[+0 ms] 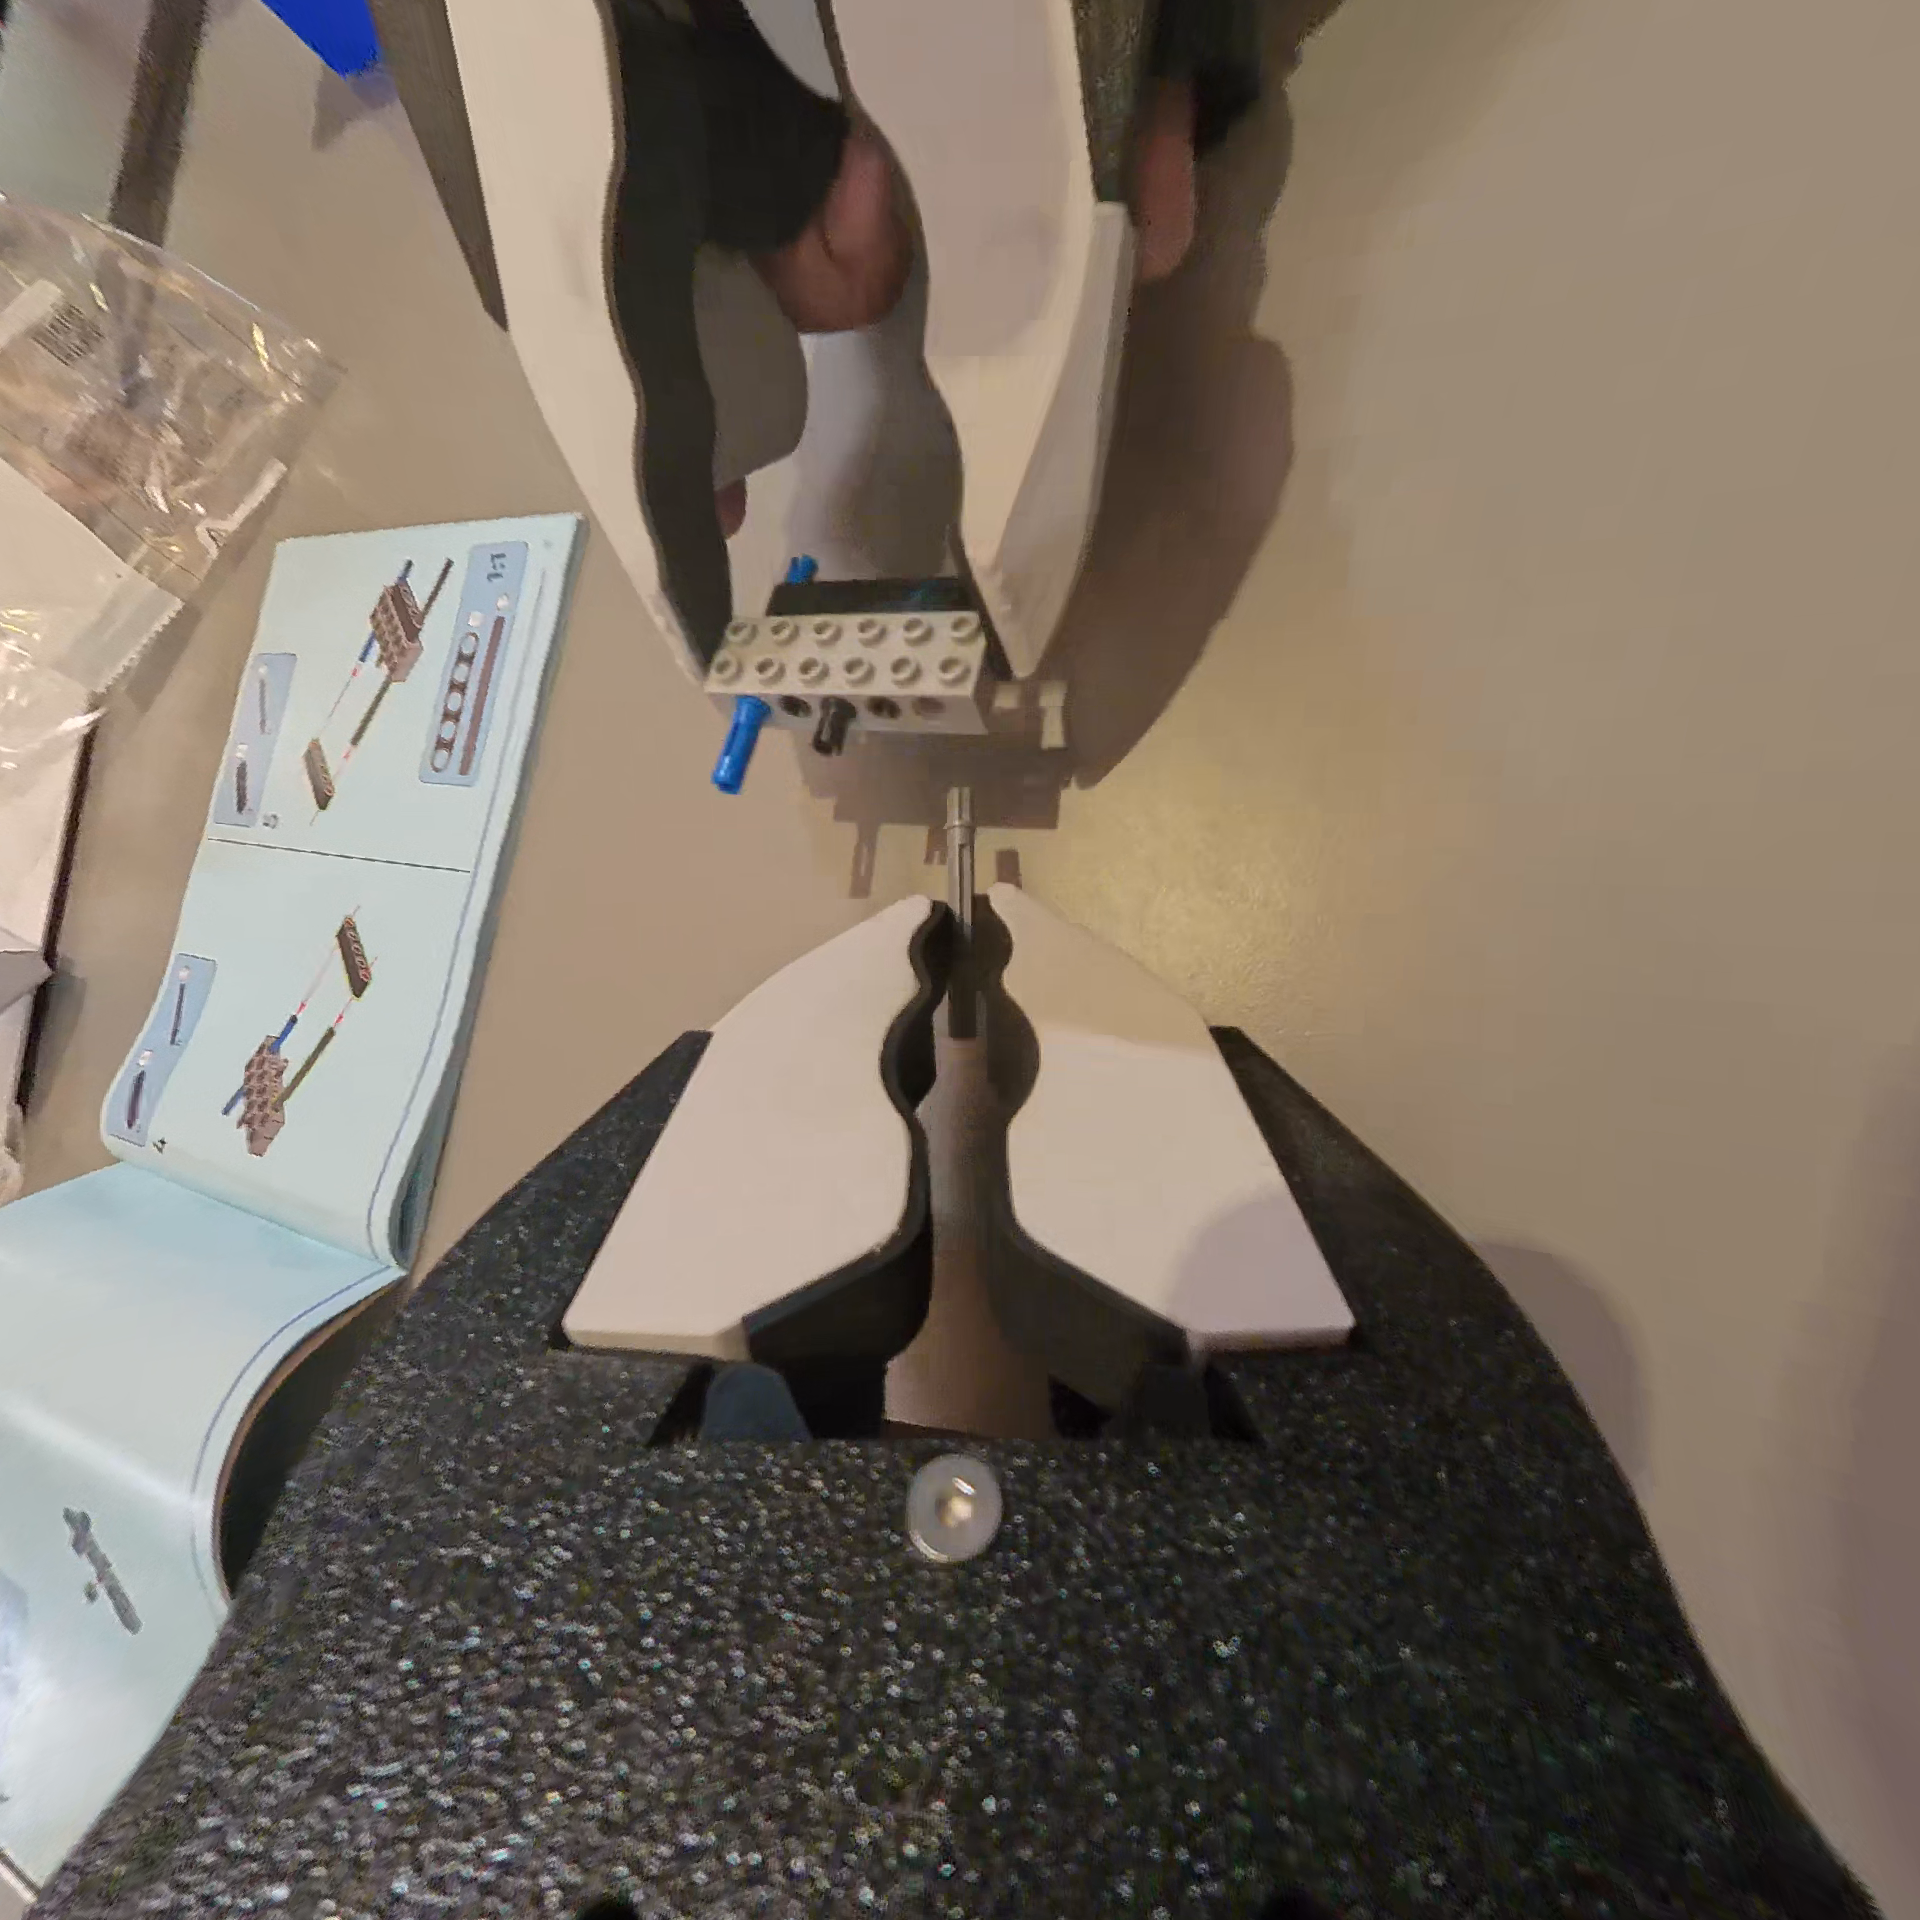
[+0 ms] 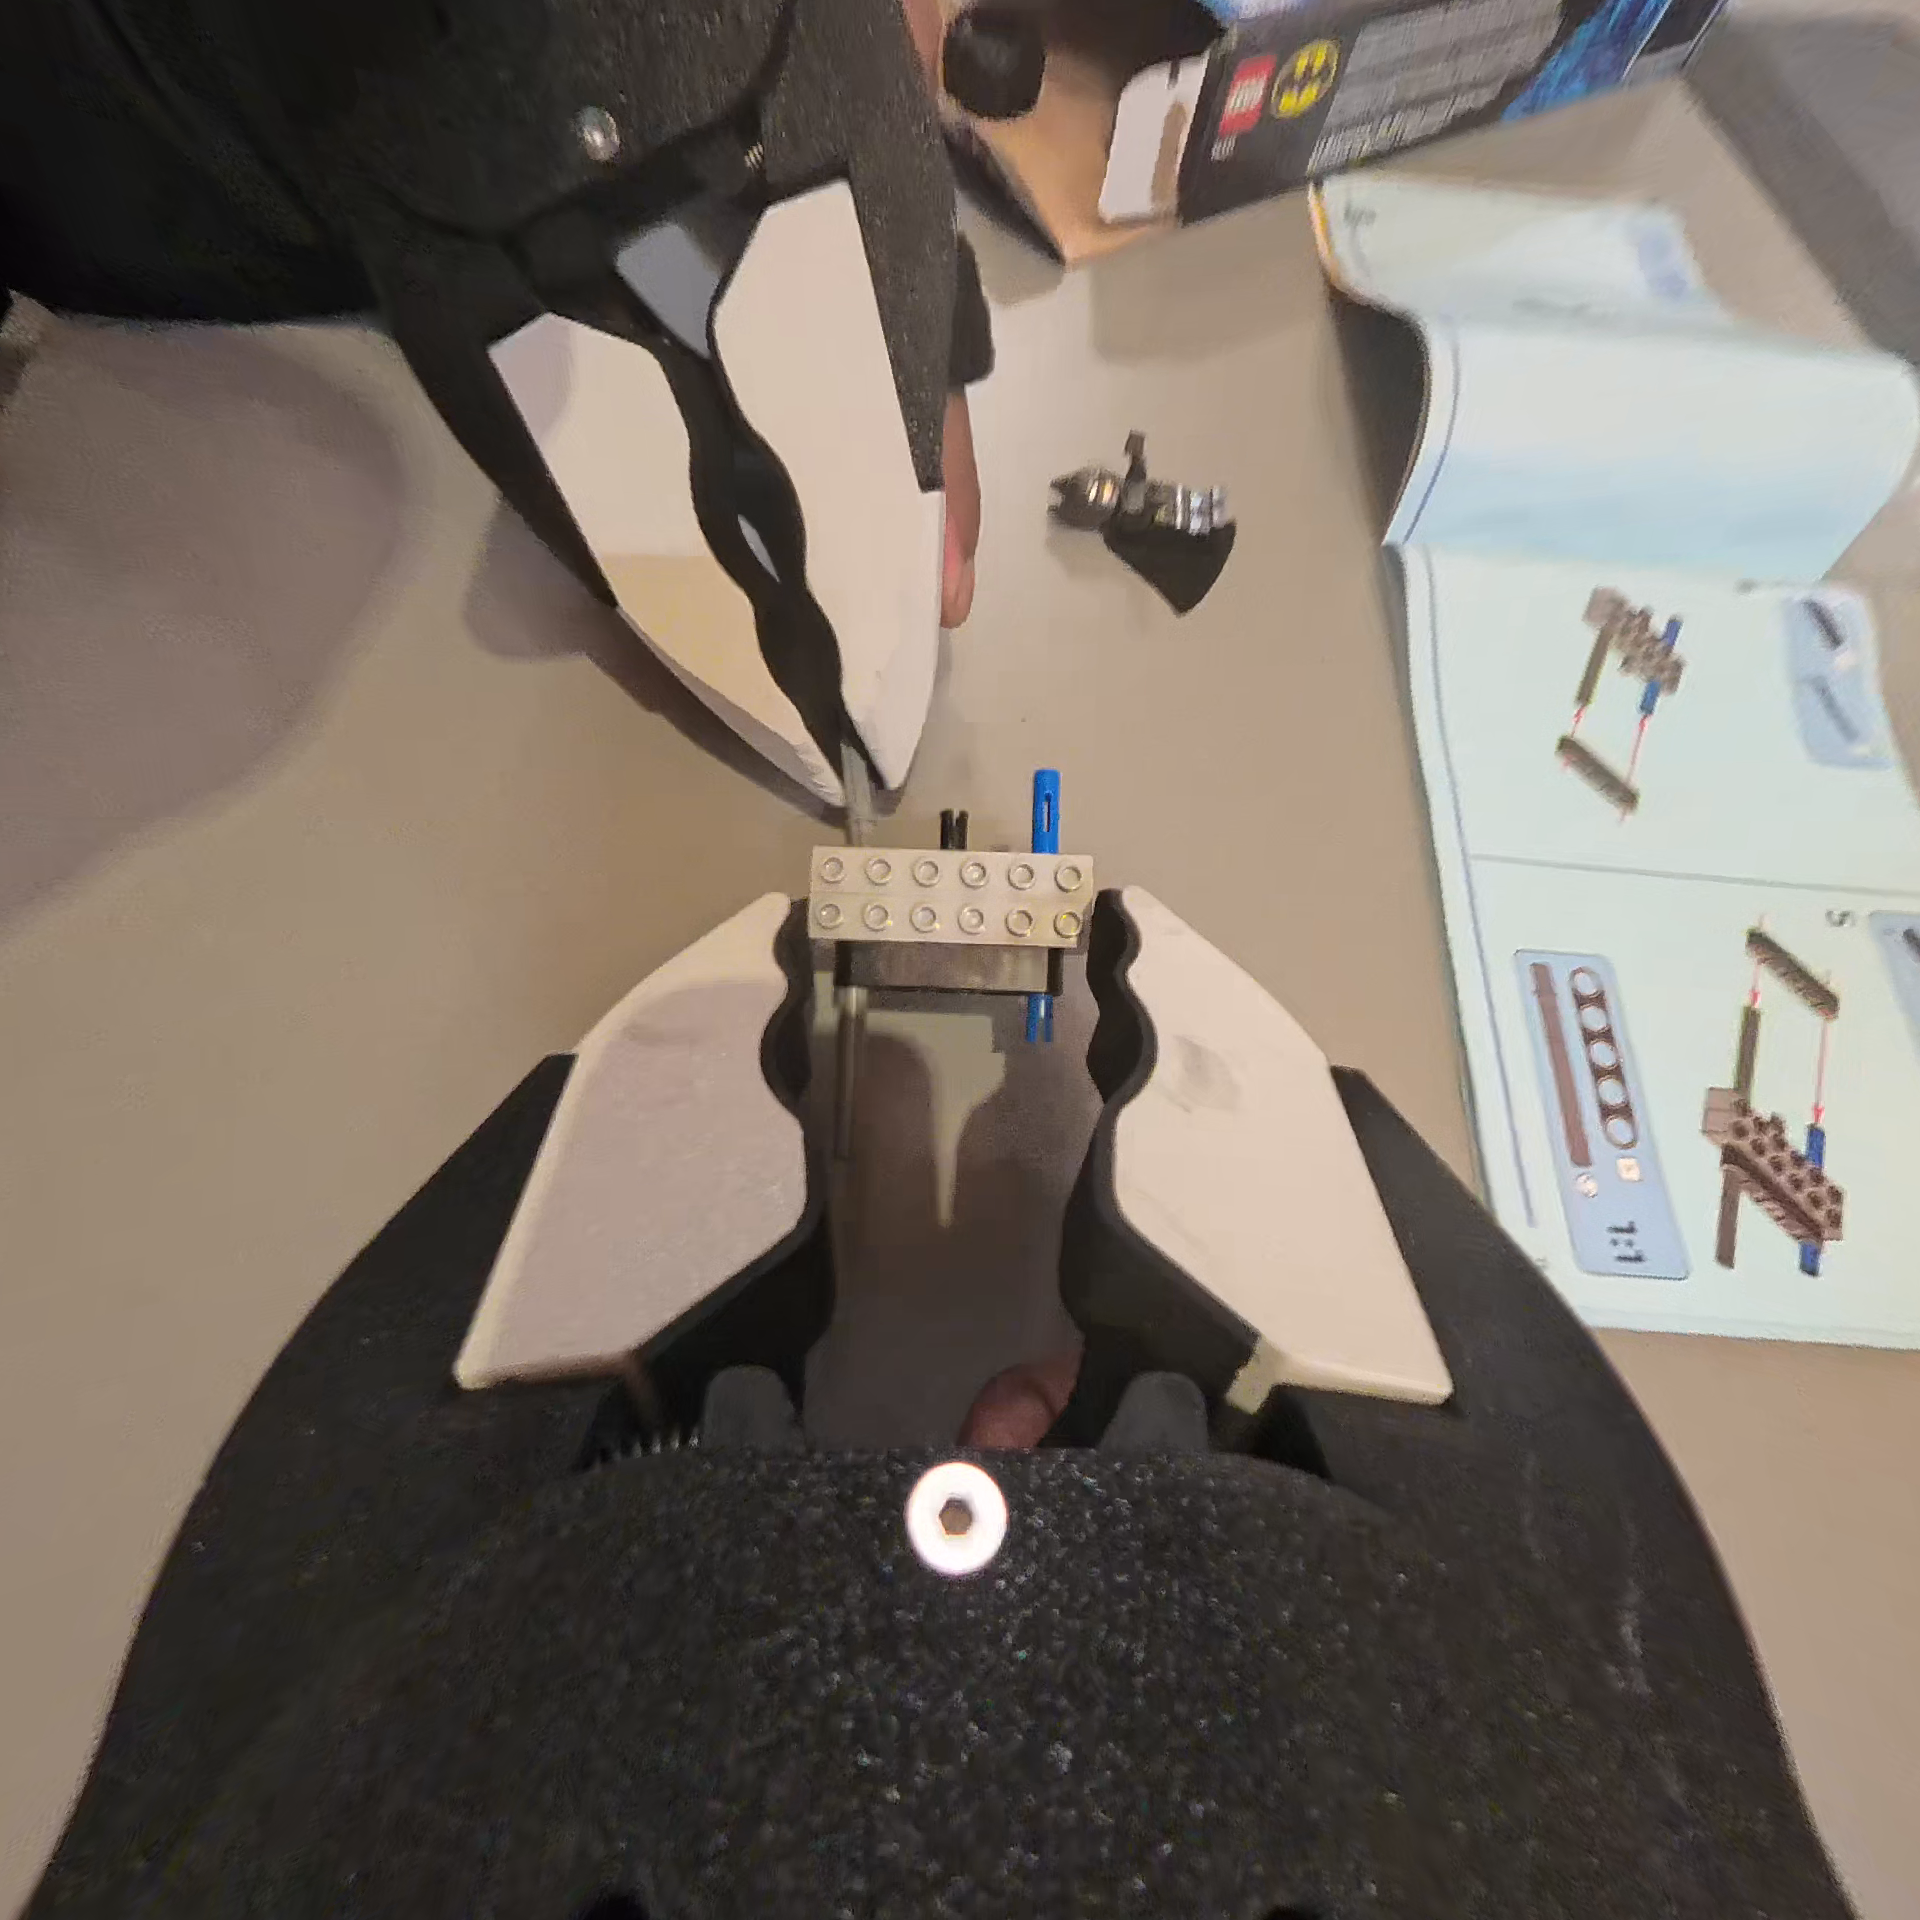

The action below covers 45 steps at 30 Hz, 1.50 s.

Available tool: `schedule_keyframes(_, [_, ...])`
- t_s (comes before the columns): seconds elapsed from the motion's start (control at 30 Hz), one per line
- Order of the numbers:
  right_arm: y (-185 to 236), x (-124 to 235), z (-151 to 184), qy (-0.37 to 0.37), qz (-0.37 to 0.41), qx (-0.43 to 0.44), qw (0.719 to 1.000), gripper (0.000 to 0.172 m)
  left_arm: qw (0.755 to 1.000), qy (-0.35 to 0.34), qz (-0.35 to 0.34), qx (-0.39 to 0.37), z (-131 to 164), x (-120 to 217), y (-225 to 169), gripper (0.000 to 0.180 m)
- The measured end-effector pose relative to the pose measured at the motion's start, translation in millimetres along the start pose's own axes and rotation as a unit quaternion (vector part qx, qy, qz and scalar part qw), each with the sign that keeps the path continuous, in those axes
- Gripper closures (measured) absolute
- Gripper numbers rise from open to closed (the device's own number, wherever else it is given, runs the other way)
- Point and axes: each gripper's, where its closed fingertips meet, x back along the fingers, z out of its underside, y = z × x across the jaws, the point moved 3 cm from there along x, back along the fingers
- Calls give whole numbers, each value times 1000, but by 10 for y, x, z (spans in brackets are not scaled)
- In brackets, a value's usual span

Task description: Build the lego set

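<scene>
Two handheld grippers face each other over a beige table (image 2: 312, 935). Pinched between the left gripper (image 1: 961, 904) tips is a thin grey pin (image 1: 961, 852) that points at the brick assembly (image 2: 951, 904) just ahead. That grey studded assembly, carrying a blue pin (image 2: 1044, 805), sits clamped between the right gripper (image 2: 948, 925) pads. An open instruction booklet (image 2: 1621, 935) lies to its right.

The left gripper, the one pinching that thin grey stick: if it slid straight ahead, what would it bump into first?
Most likely the grey studded brick assembly between the right gripper's fingers. The grey pin that the left gripper holds points at its holed side; depth is hard to judge.
</scene>
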Motion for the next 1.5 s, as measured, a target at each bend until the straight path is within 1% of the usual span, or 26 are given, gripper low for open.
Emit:
schedule_keyframes(0.1, [-15,54,-46,-29,-6,5,1000,120,1000,-21,-7,6,-72,56,21,176])
schedule_keyframes(0.27, [3,22,-29,-15,2,27,1000,120,999,-43,1,30,-127,79,20,177])
schedule_keyframes(0.73, [94,-74,55,34,15,83,996,120,999,-16,27,33,-73,-4,-64,177])
schedule_keyframes(0.97, [122,-94,60,41,15,93,995,120,999,-7,33,27,-77,-39,-107,177])
schedule_keyframes(1.33, [153,-135,91,59,17,107,992,120,998,-9,50,39,-57,-110,-147,177])
schedule_keyframes(1.5, [139,-119,95,57,14,96,994,120,998,-14,46,46,-68,-115,-142,176])
